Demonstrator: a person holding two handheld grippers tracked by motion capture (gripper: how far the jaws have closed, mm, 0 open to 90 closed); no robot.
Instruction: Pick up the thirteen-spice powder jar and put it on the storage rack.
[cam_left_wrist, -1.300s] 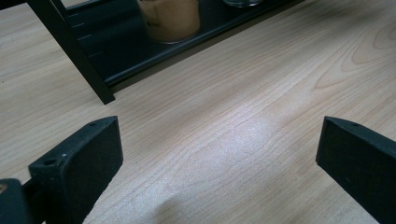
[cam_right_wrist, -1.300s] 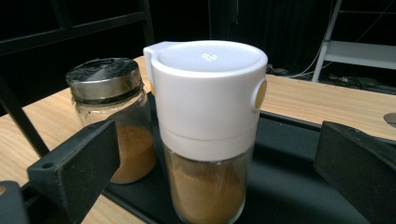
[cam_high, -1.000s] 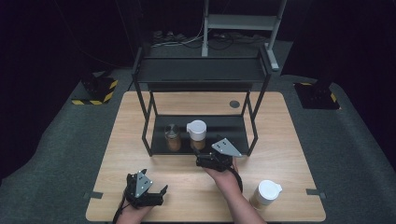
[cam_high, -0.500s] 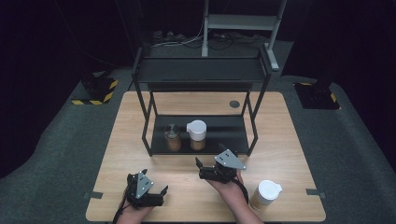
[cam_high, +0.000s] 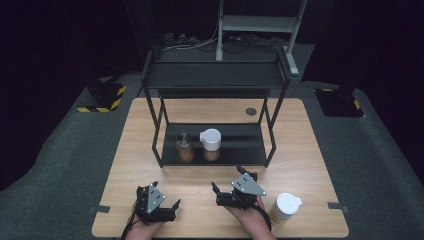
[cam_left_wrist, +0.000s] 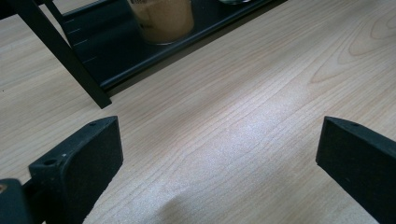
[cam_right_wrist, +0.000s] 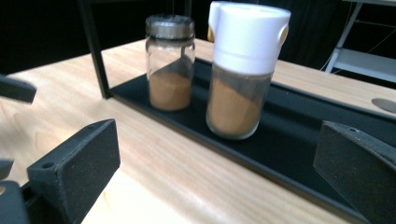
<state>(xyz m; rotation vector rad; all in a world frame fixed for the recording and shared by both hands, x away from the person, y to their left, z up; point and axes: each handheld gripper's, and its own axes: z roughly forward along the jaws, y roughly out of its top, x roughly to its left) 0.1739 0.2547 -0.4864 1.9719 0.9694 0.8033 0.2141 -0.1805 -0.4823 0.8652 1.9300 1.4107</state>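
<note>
A black two-level rack (cam_high: 215, 75) stands mid-table. On its lower shelf (cam_right_wrist: 299, 135) a small glass jar with a metal lid (cam_high: 185, 147) (cam_right_wrist: 170, 63) stands left of a taller jar with a white lid (cam_high: 211, 144) (cam_right_wrist: 243, 70); both hold brown powder. My right gripper (cam_high: 227, 179) (cam_right_wrist: 215, 177) is open and empty, in front of the shelf and facing the two jars, apart from them. My left gripper (cam_high: 172, 210) (cam_left_wrist: 215, 163) is open and empty, low over bare wood at the front left. The left gripper view catches a jar's base (cam_left_wrist: 163, 18) and a rack leg (cam_left_wrist: 60, 51).
A second white-lidded jar (cam_high: 285, 207) stands on the wooden table (cam_high: 310, 150) at the front right, just right of my right hand. A round grey cap (cam_high: 251, 111) sits in the table behind the rack. Dark floor surrounds the table.
My right gripper has drawn back from the rack's lower shelf toward the front edge of the table, still open. The left gripper and the jars have stayed put.
</note>
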